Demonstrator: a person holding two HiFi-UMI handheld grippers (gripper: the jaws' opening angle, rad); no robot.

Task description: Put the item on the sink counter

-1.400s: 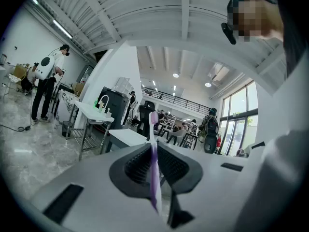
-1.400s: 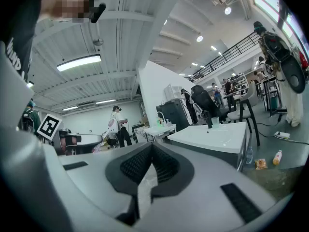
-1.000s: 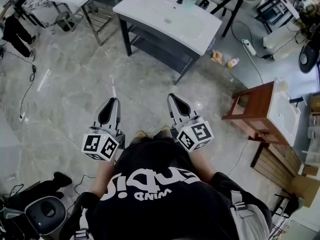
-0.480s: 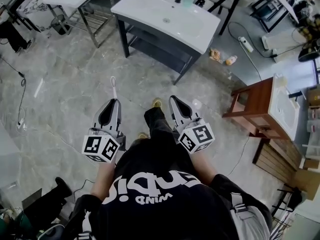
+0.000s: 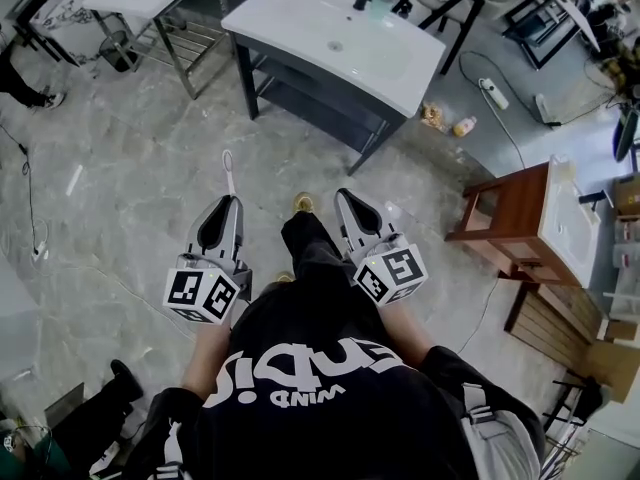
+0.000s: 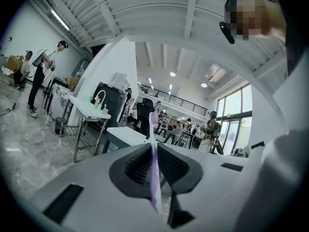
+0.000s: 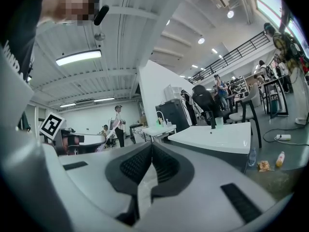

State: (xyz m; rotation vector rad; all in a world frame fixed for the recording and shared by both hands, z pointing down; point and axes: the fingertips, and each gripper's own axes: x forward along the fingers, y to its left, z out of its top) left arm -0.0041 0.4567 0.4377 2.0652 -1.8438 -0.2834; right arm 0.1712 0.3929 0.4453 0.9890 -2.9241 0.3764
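Between the jaws of the left gripper, a thin white-and-purple plastic toothbrush is clamped by its handle. The jaws are set narrow around it, and the brush head stands out forward beyond their tips. The jaws of the right gripper are brought together, and nothing is seen between them.

No change is noticed in this grip over the last second. Both grippers are kept at the same place in front of the body, and the toothbrush has not slipped.

What has changed is the stance of the person. A leg in dark trousers with a yellowish shoe has been put forward between the two grippers, where a second ago only the grey marble floor was seen. The surroundings have shifted a little as well: a bystander in dark clothes at the left edge of the head view has almost gone out of it.

The white desk with the built-in sink basin is still well apart from the grippers, ahead across the floor.

From this it is judged that the toothbrush is being carried and that the walk towards the desk is under way. The approach is not finished, and the toothbrush has yet to be laid on a bare part of the desk.
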